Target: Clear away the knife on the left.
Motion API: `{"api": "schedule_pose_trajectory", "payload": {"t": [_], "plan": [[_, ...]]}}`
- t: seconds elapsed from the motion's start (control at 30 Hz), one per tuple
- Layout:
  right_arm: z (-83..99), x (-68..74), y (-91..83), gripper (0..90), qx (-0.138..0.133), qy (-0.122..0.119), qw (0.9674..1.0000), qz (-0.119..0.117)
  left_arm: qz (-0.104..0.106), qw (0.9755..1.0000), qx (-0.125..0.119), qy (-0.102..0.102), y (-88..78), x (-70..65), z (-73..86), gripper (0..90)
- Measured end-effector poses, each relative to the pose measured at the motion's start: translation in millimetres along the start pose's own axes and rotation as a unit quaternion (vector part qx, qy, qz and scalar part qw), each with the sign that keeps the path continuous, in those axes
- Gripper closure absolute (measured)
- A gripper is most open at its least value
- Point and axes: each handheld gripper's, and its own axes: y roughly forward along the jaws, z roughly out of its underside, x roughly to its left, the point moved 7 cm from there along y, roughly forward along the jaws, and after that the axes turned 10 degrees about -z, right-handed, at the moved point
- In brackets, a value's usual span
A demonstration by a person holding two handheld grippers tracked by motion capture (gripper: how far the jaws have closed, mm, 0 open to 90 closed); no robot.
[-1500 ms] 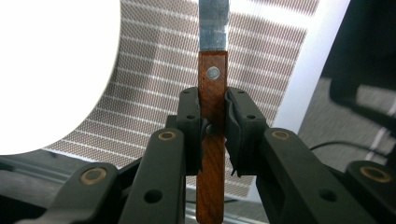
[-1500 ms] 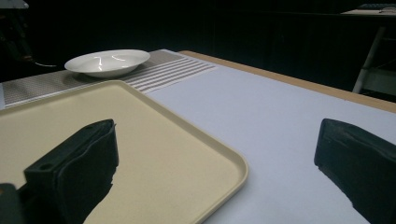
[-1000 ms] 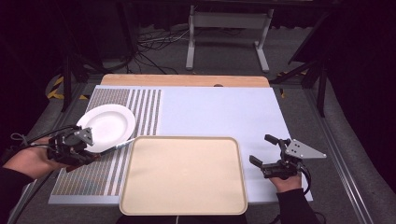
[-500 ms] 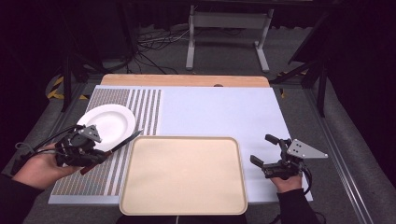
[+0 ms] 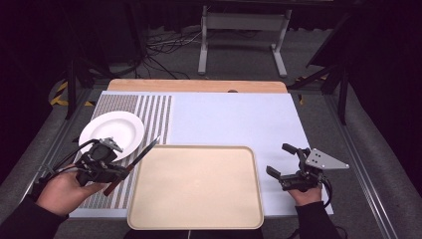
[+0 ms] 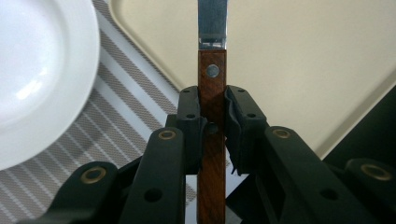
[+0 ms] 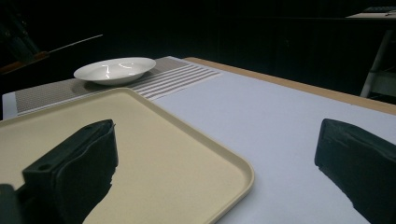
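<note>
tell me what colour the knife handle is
Reddish-brown wood with a metal rivet; the knife handle shows best in the left gripper view.

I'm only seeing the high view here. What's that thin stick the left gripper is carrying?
Observer: A knife. The left gripper view shows a brown wooden handle with a rivet, clamped by the left gripper.
Operator: Where does the blade go?
Observer: It points over the corner of the beige tray.
Operator: And the right gripper?
Observer: The right gripper is open, nothing between its jaws; past them lie the tray's edge and the white plate.
</note>
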Motion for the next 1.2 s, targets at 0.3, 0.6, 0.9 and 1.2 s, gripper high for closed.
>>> {"api": "schedule_pose_trajectory", "payload": {"t": [0.3,0.6,0.9,1.2], "plan": [[-0.1,-1.0,-1.1,0.2,0.000,0.000,1.0000,0.003,0.031,0.9987,-0.004,-0.040,11.0,-14.8,-2.4,77.3],[0.4,-1.5,-1.8,0.2,-0.001,0.005,1.0000,0.004,0.052,0.9971,0.003,-0.055,28.6,-29.8,-6.0,77.3],[1.3,-1.1,0.2,0.2,0.005,0.002,1.0000,0.003,0.073,0.9944,0.024,-0.073,51.1,-40.0,-1.9,77.3],[1.4,-0.8,0.5,0.2,0.005,0.004,1.0000,0.002,0.076,0.9920,0.053,-0.086,69.9,-44.9,5.5,77.3]]}}
